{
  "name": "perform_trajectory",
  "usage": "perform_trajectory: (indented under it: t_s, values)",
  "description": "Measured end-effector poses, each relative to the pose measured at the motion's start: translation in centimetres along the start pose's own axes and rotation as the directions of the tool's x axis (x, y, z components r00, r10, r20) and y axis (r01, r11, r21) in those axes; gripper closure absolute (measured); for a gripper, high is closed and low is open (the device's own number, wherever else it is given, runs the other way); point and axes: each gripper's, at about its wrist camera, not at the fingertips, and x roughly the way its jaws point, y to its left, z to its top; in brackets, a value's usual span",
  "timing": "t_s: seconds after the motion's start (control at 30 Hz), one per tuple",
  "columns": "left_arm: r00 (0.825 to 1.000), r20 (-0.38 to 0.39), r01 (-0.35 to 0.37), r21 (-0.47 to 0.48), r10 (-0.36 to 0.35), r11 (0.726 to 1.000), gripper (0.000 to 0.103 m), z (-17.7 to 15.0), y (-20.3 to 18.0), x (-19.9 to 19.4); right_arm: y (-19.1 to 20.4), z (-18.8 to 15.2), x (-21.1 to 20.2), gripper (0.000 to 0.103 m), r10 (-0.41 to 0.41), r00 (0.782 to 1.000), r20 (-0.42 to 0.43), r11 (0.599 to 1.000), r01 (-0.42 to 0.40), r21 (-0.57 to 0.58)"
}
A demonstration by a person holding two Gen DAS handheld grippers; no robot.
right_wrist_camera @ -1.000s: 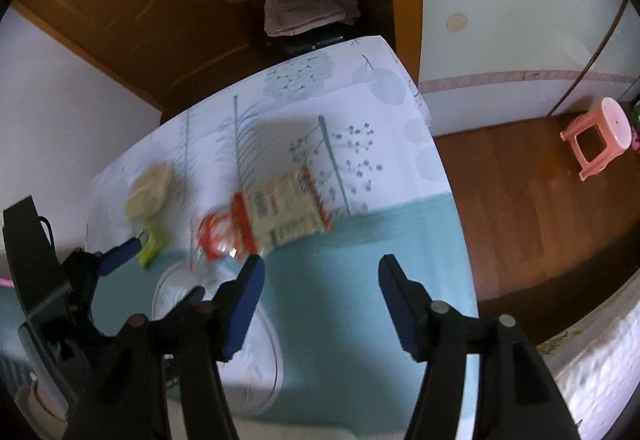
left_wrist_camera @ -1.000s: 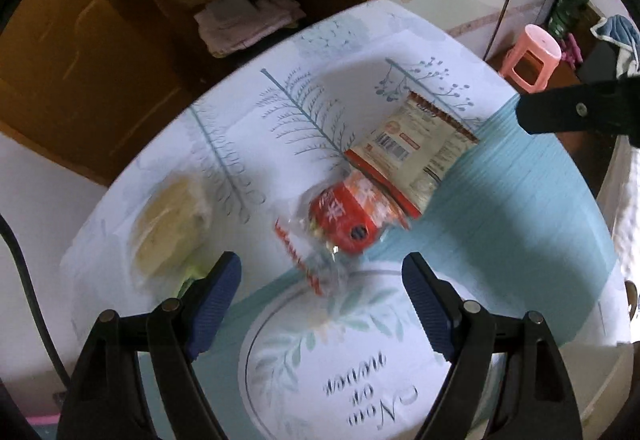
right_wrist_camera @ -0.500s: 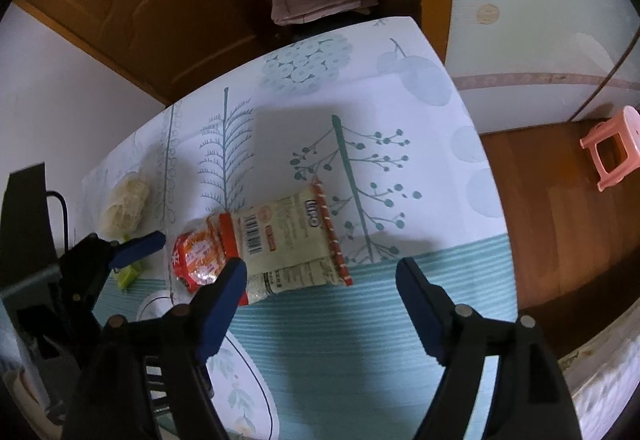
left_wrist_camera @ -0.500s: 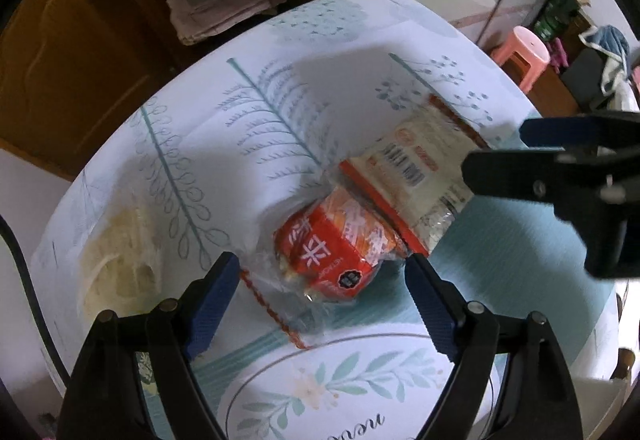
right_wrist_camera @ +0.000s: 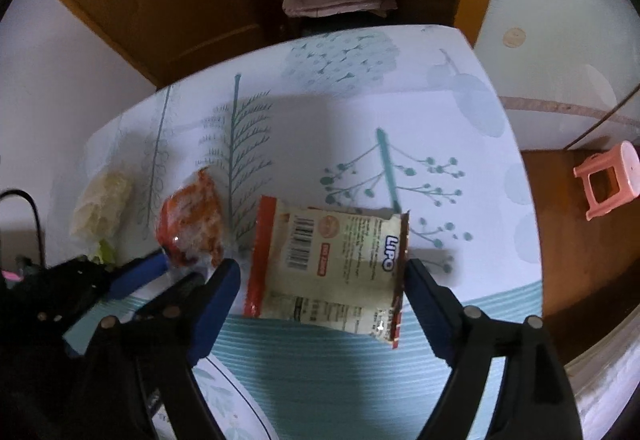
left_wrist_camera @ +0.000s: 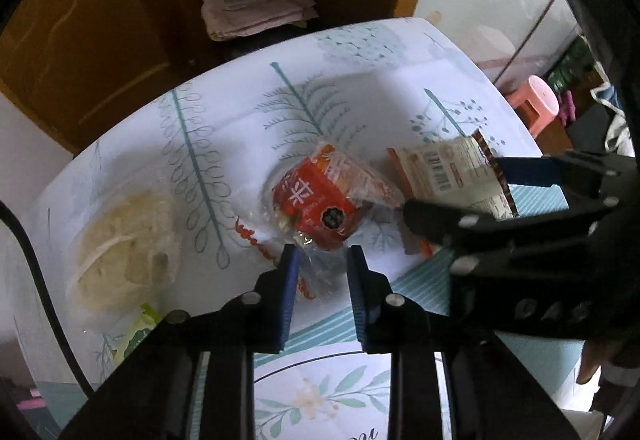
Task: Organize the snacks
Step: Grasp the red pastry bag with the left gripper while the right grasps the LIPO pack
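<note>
The left gripper point(left_wrist_camera: 320, 260) is pinching the red snack's point(left_wrist_camera: 316, 200) clear wrapper, the right gripper point(right_wrist_camera: 320, 276) is straddling the beige packet point(right_wrist_camera: 332, 264) just beside it unclosed, so sorting looks barely begun.

The left gripper point(left_wrist_camera: 320, 260), wide open a second ago, now has its blue fingers pinched close on the clear wrapper tail of the red snack pack point(left_wrist_camera: 320, 204). The right gripper point(right_wrist_camera: 324, 272) has dropped from above the table point(right_wrist_camera: 400, 380) to the cream biscuit packet point(right_wrist_camera: 332, 264), its open fingers now just beside the packet's two side edges. The packet now lies slightly apart from the red pack, no longer overlapping it.
</note>
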Motion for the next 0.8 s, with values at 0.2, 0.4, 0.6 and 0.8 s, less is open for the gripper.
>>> perform_trajectory:
  t_s: [0.2, 0.4, 0.6, 0.8]
  values:
    - [1.000, -0.019, 0.004, -0.001, -0.004, 1.000, 0.080, -0.8, 0.1, -0.2, 1.4, -0.1, 0.8, 0.015, -0.089, 0.996, 0.001, 0.994, 0.089, -0.065]
    - [1.000, 0.008, 0.005, -0.006, -0.005, 1.000, 0.085, -0.6, -0.5, -0.6, 1.5, -0.9, 0.3, 0.046, -0.142, 0.989, 0.046, 0.983, 0.147, -0.107]
    - [0.997, 0.059, 0.043, -0.043, -0.040, 0.998, 0.089, -1.6, -0.7, -2.7, -0.9, -1.8, -0.8, 0.050, -0.063, 0.997, 0.046, 0.998, 0.064, -0.025]
    - [0.992, 0.103, 0.082, -0.056, -0.076, 0.995, 0.094, -3.6, -1.1, -6.3, -1.4, -3.2, -3.1, 0.050, 0.034, 0.997, 0.072, 0.999, -0.034, 0.000]
